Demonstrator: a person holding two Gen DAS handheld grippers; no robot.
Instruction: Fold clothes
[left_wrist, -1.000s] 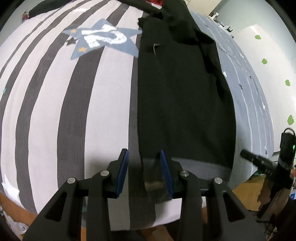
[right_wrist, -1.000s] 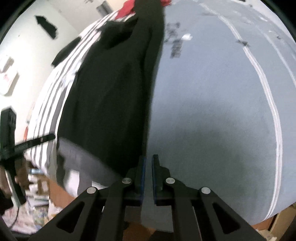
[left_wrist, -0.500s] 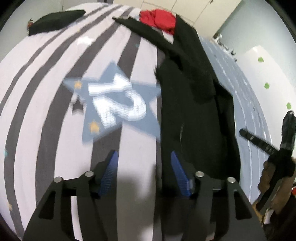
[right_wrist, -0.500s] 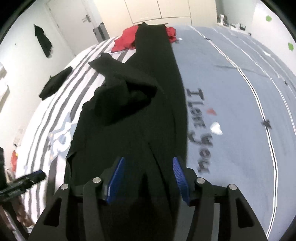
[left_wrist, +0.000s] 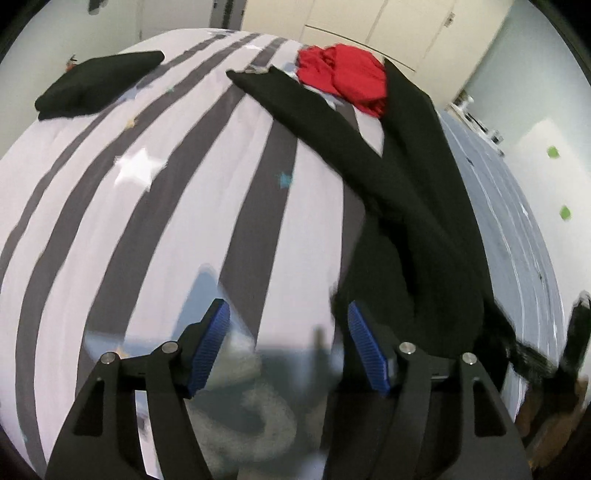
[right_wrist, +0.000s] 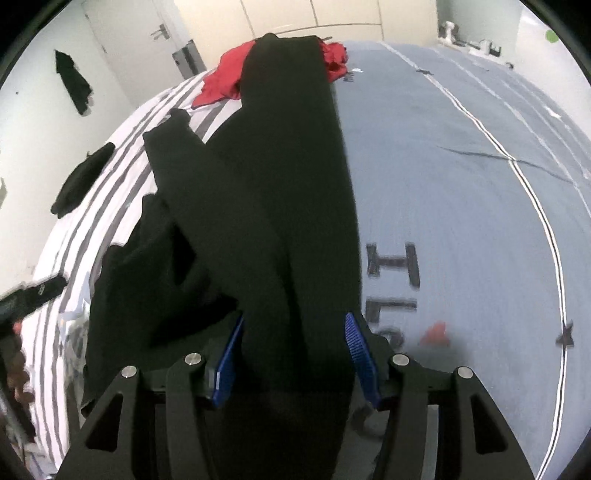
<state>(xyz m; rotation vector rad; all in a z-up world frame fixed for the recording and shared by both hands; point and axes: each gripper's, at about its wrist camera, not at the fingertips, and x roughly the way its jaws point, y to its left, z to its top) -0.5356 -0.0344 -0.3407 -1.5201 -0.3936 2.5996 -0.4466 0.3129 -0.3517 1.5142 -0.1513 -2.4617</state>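
Note:
Black trousers (left_wrist: 417, 206) (right_wrist: 291, 177) lie lengthwise along the middle of the bed, one leg crossing diagonally over the other. My left gripper (left_wrist: 288, 332) is open above the striped bedding, with the trousers' bunched edge just beside its right blue pad. My right gripper (right_wrist: 293, 343) is open too, low over the trousers, whose black cloth runs between the two pads without being pinched.
A red garment (left_wrist: 343, 79) (right_wrist: 229, 77) is heaped at the far end. A folded black item (left_wrist: 99, 85) (right_wrist: 83, 181) rests at the far left. Striped bedding (left_wrist: 147, 192) meets a grey-blue cover (right_wrist: 461, 192). Cupboards and a door stand behind the bed.
Both grippers let go of the trousers' near end and opened. Both have travelled forward along the bed toward the far end; the star print has slid back under the left gripper.

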